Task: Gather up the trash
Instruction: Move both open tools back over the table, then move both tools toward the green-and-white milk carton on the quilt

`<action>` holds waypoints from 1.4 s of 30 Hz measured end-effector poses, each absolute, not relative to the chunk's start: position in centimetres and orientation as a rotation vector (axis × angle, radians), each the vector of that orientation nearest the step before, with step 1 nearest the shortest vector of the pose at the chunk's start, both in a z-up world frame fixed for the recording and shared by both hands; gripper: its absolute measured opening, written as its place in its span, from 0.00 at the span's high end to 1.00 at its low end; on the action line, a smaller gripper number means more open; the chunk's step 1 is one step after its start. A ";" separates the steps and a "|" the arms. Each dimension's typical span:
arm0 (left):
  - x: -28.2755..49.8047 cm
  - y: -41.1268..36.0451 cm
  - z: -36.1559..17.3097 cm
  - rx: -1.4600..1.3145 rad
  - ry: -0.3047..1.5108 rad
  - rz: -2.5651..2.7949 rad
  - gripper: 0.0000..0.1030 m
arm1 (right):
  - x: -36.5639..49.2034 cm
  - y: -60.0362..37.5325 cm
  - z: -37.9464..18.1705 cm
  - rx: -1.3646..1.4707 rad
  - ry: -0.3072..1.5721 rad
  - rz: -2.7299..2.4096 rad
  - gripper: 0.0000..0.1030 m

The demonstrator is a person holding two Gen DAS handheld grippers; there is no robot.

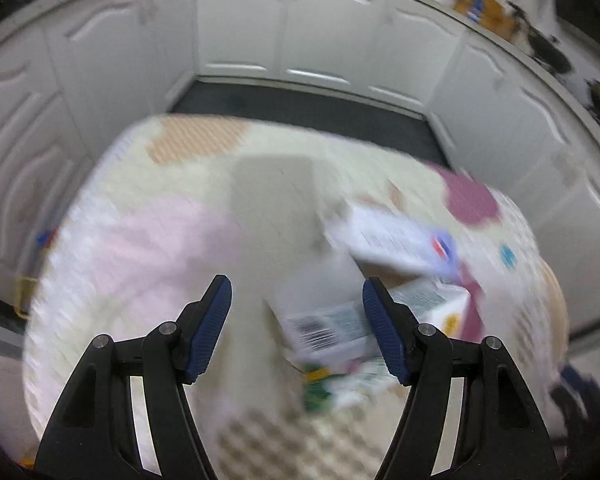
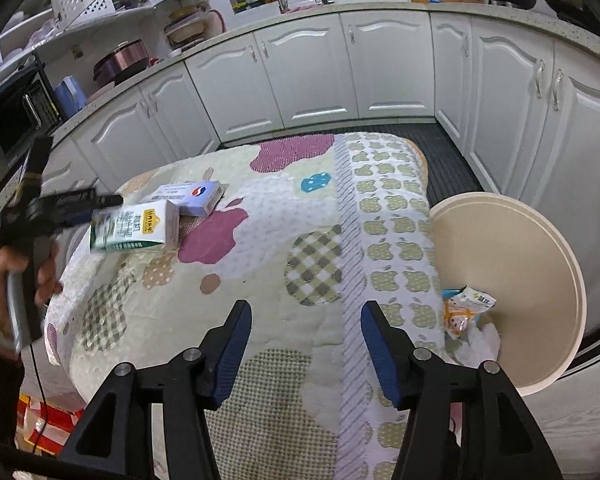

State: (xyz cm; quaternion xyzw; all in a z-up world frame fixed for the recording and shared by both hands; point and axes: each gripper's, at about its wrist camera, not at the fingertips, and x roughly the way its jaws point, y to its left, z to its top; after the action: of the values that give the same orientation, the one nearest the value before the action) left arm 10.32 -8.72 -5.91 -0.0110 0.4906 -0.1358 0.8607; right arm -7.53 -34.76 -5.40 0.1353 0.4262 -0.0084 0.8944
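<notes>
The tabletop [image 2: 300, 264] I work over is the biggest thing here, draped in a quilted cloth with apple patches, boxed in by white kitchen cabinets [image 2: 312, 76]. Just beside its right edge stands a round beige bin [image 2: 540, 280], open side tilted towards the cloth, I judge so trash can go straight in; a small orange-and-blue snack wrapper [image 2: 466, 308] already lies at its lower rim.

The remaining trash sits near the far left of the cloth: a green-and-white carton [image 2: 130, 228] lying on its side, touching a white-and-blue flat box [image 2: 194, 197] behind it.

My left gripper [image 1: 296, 328] comes over those two, its picture smeared, jaws spread with the carton's barcode end showing between them but not pinched. From the right wrist view it overlaps the carton's left end; I cannot tell whether it touches. I read this as lining up for the carton.

My right gripper [image 2: 306, 344] hangs over bare cloth, jaws spread and holding nothing, pointing between trash and bin.
</notes>
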 end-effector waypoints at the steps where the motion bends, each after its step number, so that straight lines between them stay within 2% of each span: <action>1: 9.2 -8.8 -5.8 -0.019 1.020 -0.304 0.35 | -7.5 -34.6 -5.4 0.279 0.883 -0.015 0.47; 7: 2.9 -9.7 -6.0 0.006 1.016 -0.433 0.35 | -7.1 -33.7 -5.4 0.284 0.886 0.005 0.47; 15: 0.9 -8.0 -7.1 -0.065 1.086 -0.502 0.35 | -7.5 -32.3 -4.9 0.269 0.877 0.031 0.46; 21: -0.4 -9.9 -7.7 -0.053 1.097 -0.558 0.35 | -7.7 -31.8 -4.8 0.279 0.878 0.037 0.44; 32: 1.0 -6.6 -5.5 -0.027 0.930 -0.399 0.35 | -8.6 -33.0 -5.1 0.310 0.886 0.015 0.42; 38: 1.9 -6.2 -7.4 -0.114 0.998 -0.422 0.35 | -8.8 -32.4 -4.8 0.295 0.878 0.031 0.42; 42: -0.7 -9.4 -8.1 -0.077 1.065 -0.582 0.35 | -8.7 -32.4 -4.8 0.297 0.880 0.025 0.41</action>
State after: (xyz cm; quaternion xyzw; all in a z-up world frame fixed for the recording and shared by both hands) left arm -0.71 -9.43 -8.09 -0.0361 0.5002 -0.2732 0.8209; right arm -8.73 -32.43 -4.76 0.1433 0.4242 0.0119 0.8941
